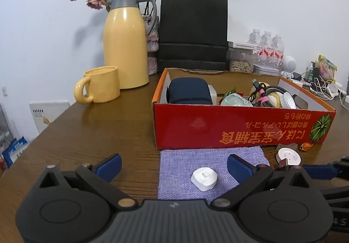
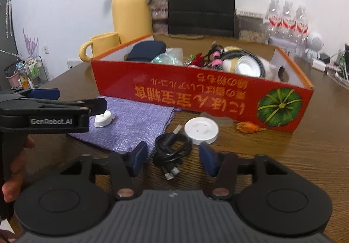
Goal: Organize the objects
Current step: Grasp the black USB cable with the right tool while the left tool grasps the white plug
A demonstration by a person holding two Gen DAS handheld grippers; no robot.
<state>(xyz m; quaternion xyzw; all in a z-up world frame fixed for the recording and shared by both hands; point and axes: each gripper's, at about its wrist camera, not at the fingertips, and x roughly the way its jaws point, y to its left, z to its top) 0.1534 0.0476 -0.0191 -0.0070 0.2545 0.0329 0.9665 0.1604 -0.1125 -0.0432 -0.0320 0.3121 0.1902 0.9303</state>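
A small white plug [image 1: 204,178] lies on a purple cloth [image 1: 181,162] in front of a red cardboard box [image 1: 240,127] that holds a dark pouch, cables and other bits. My left gripper [image 1: 173,164] is open wide around the plug without touching it. In the right wrist view a coiled black USB cable [image 2: 172,151] lies on the table beside a white round disc [image 2: 201,129]. My right gripper [image 2: 173,159] is open, its blue pads close on either side of the coil with small gaps showing. The left gripper [image 2: 80,100] appears there side-on above the white plug [image 2: 103,118].
A yellow jug [image 1: 125,46] and yellow mug [image 1: 102,85] stand at the back left, a black paper bag [image 1: 193,29] behind the box, water bottles [image 1: 267,46] at the back right. A dried orange bit [image 2: 248,127] lies by the box front.
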